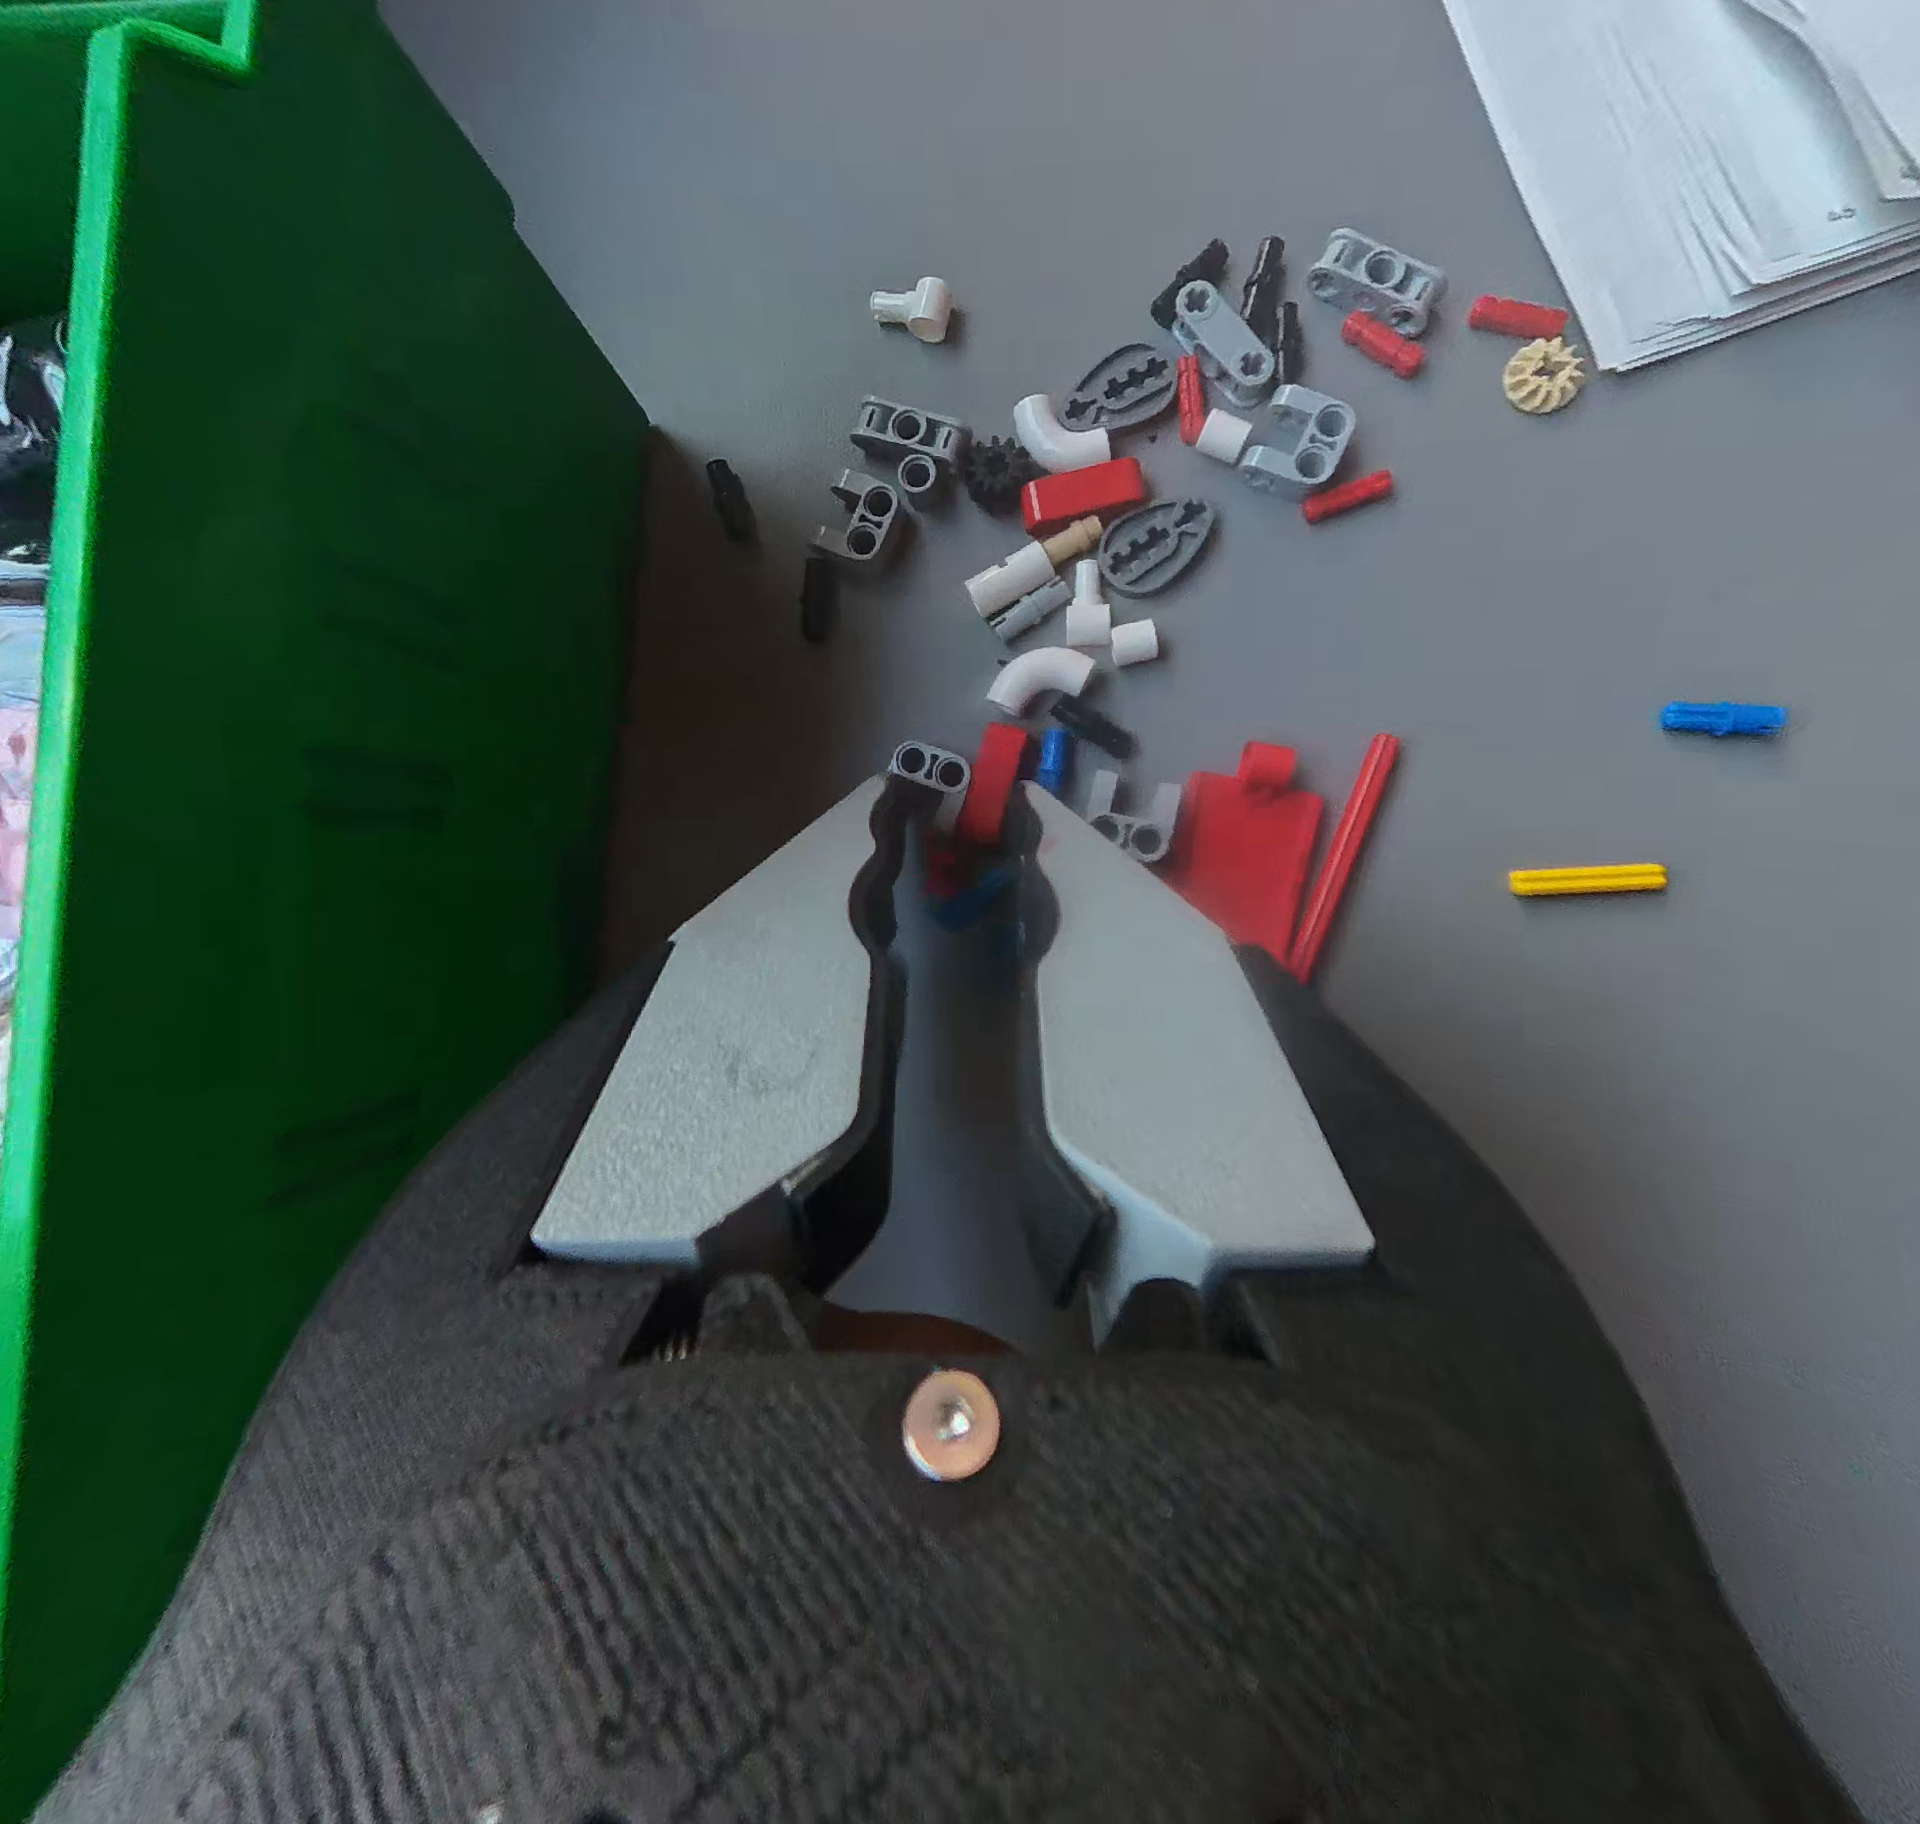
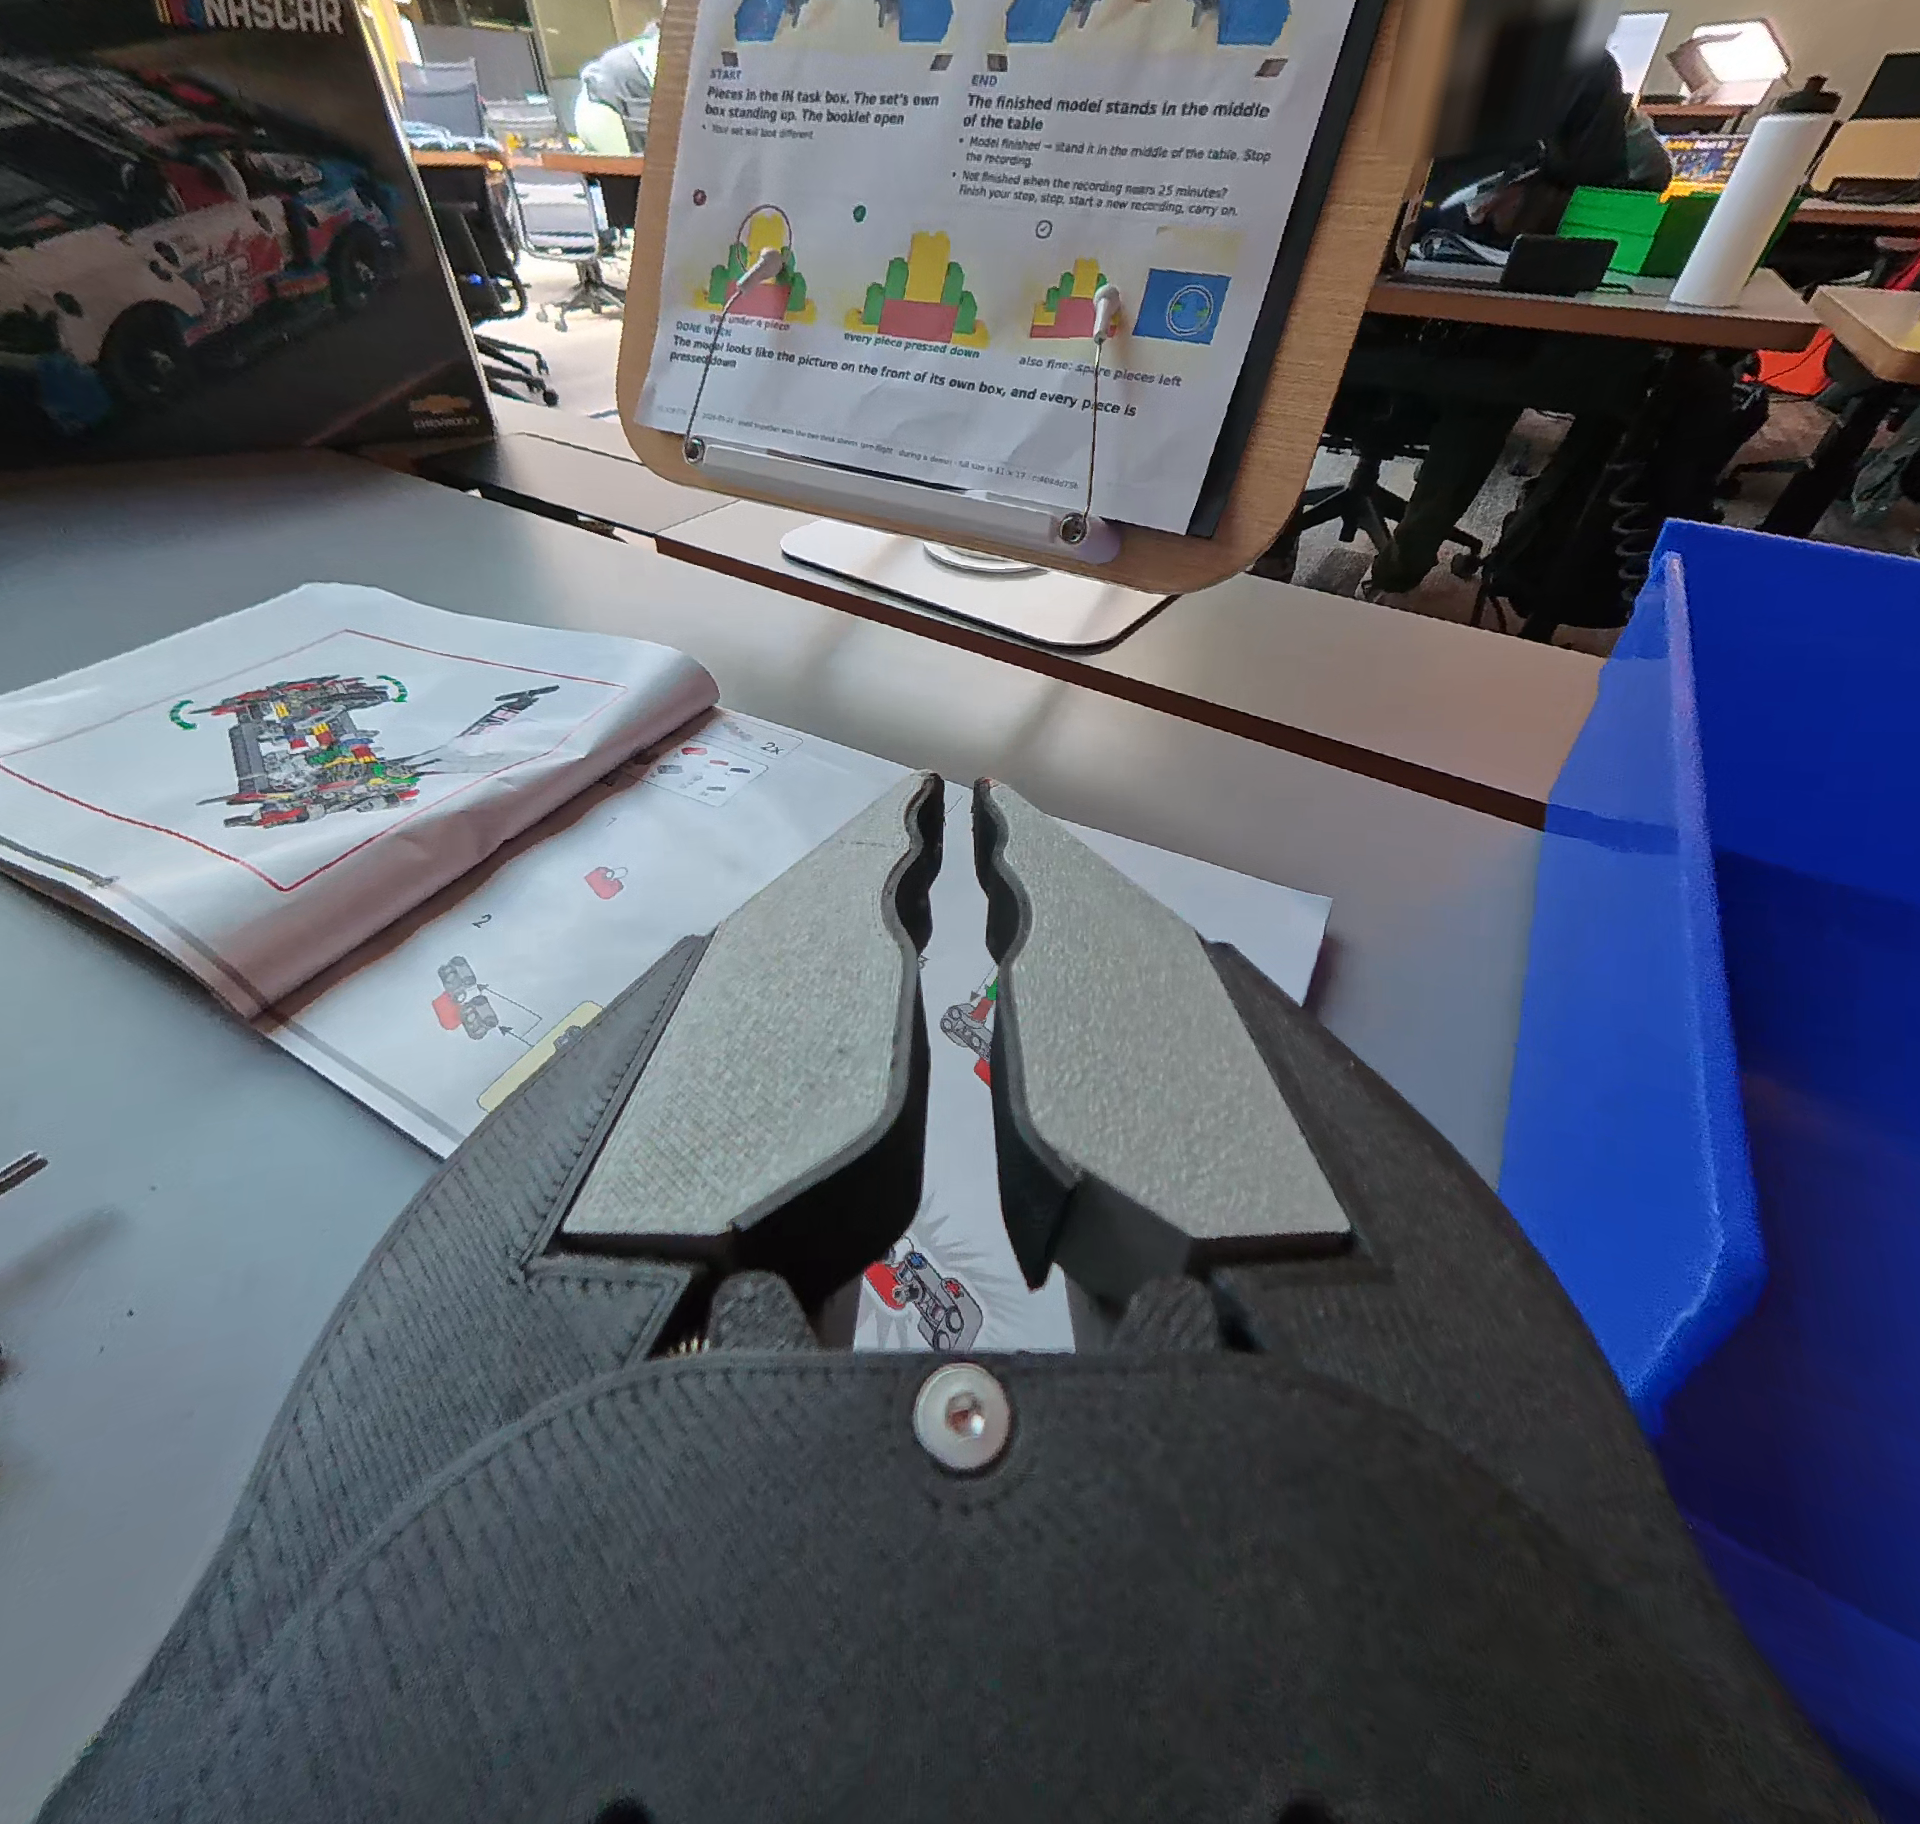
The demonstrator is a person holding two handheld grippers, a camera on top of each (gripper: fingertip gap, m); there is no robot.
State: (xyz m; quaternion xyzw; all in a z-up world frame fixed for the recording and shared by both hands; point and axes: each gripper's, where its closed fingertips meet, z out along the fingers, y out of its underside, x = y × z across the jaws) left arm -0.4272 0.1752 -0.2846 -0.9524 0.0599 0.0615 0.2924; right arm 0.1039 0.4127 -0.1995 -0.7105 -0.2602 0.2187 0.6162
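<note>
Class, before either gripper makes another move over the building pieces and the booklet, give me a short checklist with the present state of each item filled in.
1. Left gripper has a piece between its fingertips: ok, a red piece with a grey connector.
2. Grasp is secure: cannot tell.
3. Right gripper free: ok, nearly closed, nothing between.
4. Booklet open: ok.
5. Blue bin clear of the right gripper: ok.

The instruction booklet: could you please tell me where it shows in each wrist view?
Left wrist view: the instruction booklet fills the top right corner, beyond the loose pieces.
Right wrist view: it lies open at left centre, reaching under the hand-held gripper.
Shared landmark: the grey table beneath it.
</note>
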